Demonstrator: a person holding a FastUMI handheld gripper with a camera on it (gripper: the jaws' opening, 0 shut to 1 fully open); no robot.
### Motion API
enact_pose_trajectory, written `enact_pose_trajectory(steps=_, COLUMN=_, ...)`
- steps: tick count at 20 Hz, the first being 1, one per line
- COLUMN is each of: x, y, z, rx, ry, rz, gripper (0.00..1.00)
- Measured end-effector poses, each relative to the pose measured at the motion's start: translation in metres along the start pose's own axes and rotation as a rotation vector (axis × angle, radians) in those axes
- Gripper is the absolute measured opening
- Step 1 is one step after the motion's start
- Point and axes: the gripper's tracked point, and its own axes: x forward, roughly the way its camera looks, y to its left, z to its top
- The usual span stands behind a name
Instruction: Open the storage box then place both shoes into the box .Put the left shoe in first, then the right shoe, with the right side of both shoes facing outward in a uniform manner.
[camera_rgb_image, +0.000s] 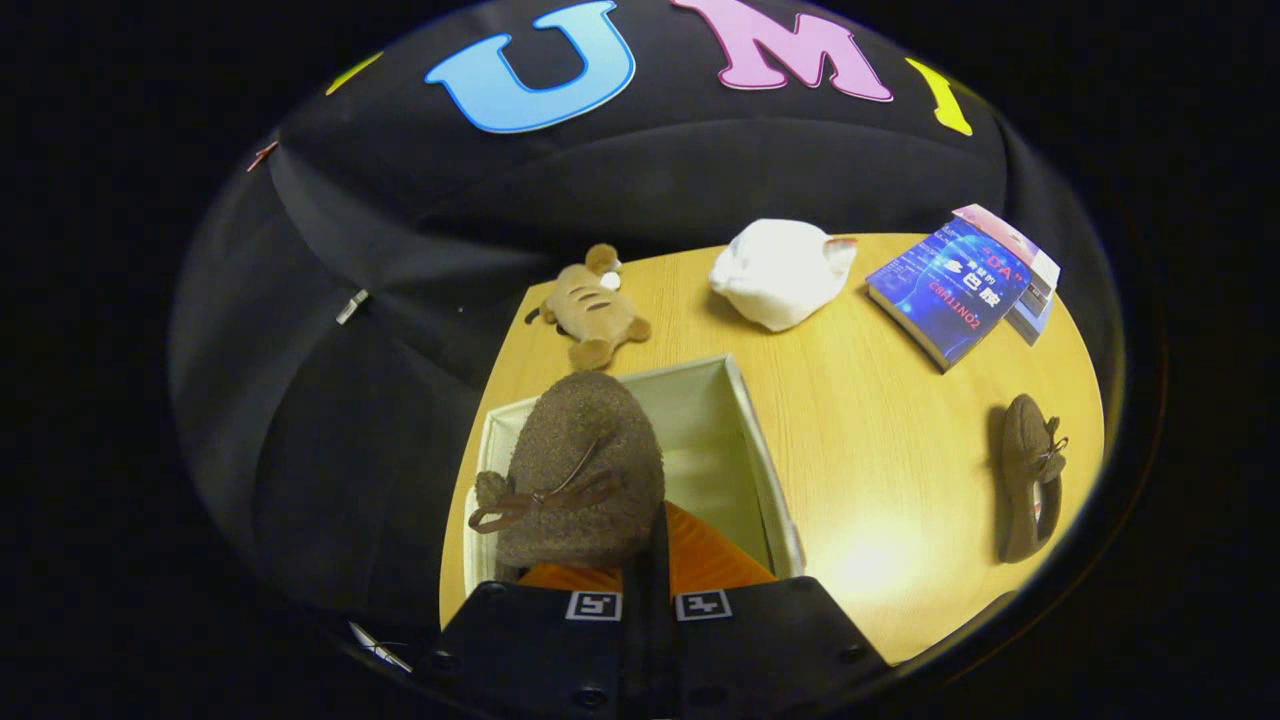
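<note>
Claw (648, 570): my fingers sit pressed close together, clamped on the near end of the brown shoe; I see no gap between them.
Held shoe (580, 470): fuzzy, brown, with a lace bow, toe pointing away from me, hanging just ahead of the fingers over the open box. I take it for the left shoe, since that one goes in first, though I cannot confirm which foot it is from here.
Why held so: I grip it at the heel end so the toe can lead down into the box and the side can be turned outward as the task asks.
Box (760, 450): pale fabric walls, open on top, standing on the table right under the shoe. Its inside looks bare where I can see it. The lid is not something I can pick out.
Table (880, 420): light wood, carrying everything here.
Second shoe (1030, 480): lying on its side, well apart from the box, off to the right. It waits its turn.
Striped plush toy (592, 308): just beyond the box's far left corner, close enough that I should watch it when I lower.
White cloth bundle (780, 272): farther back, clear of my path.
Book (950, 290): far right corner, another small item tucked behind it.
In the way: the near wall of the box is hidden by the shoe and my fingers, so I judge the drop partly blind.
</note>
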Motion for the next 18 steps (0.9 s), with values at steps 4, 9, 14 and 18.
enact_pose_trajectory(steps=4, x=0.021, y=0.012, z=-0.021, rx=-0.004, ry=0.053, rz=-0.011, gripper=0.05)
enact_pose_trajectory(steps=9, x=0.032, y=0.021, z=-0.038, rx=-0.015, ry=0.104, rz=0.01, gripper=0.05)
enact_pose_trajectory(steps=14, x=0.031, y=0.033, z=-0.047, rx=-0.016, ry=0.137, rz=0.083, gripper=0.19)
enact_pose_trajectory(steps=18, x=0.023, y=0.054, z=-0.056, rx=-0.008, ry=0.177, rz=0.183, gripper=0.49)
